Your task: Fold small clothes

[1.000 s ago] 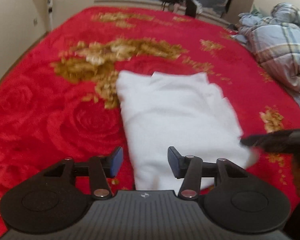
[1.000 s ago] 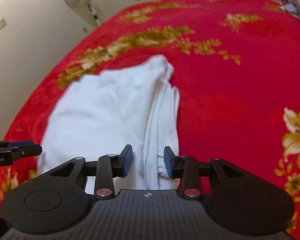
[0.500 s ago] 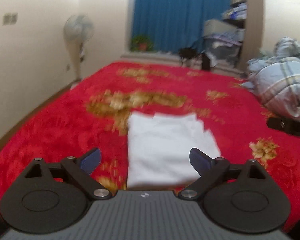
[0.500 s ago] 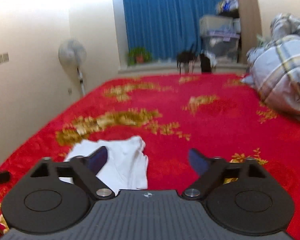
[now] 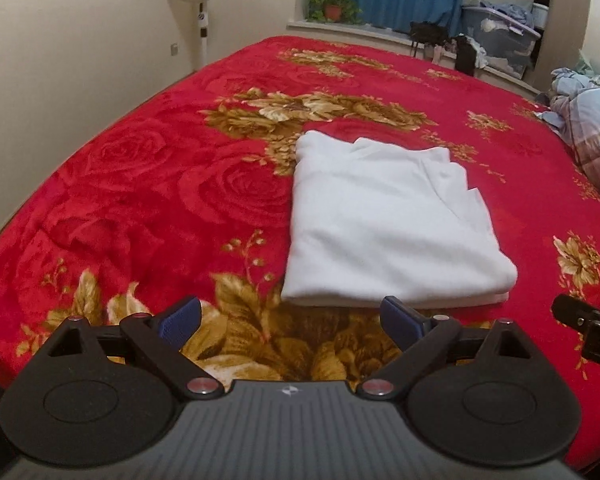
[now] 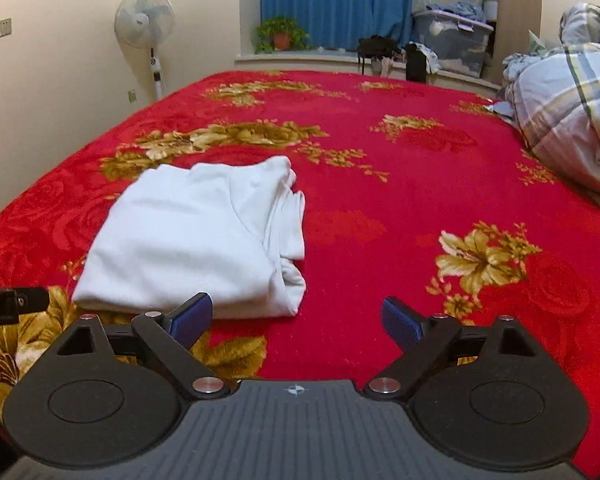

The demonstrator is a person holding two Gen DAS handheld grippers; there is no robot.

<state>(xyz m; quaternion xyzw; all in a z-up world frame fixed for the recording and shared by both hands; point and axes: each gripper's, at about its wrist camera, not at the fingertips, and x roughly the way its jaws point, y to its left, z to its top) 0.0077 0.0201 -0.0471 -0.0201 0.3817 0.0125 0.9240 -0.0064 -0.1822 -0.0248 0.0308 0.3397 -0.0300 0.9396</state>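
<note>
A white garment [image 5: 384, 216] lies folded into a compact rectangle on the red flowered bedspread [image 5: 160, 184]. In the right wrist view the garment [image 6: 196, 240] sits left of centre, with stacked folded edges on its right side. My left gripper [image 5: 292, 320] is open and empty, held back just short of the garment's near edge. My right gripper [image 6: 296, 318] is open and empty, near the garment's near right corner and apart from it. Each gripper's tip shows at the edge of the other's view.
A crumpled plaid quilt [image 6: 568, 120] lies at the bed's right side. A standing fan [image 6: 146, 36] is by the left wall. Storage boxes [image 6: 452, 40] and a potted plant [image 6: 280, 36] stand on the far window ledge under a blue curtain.
Both grippers have opened wide and pulled back from the garment, which now lies folded on the bed. The views tilted up, then settled lower again.
</note>
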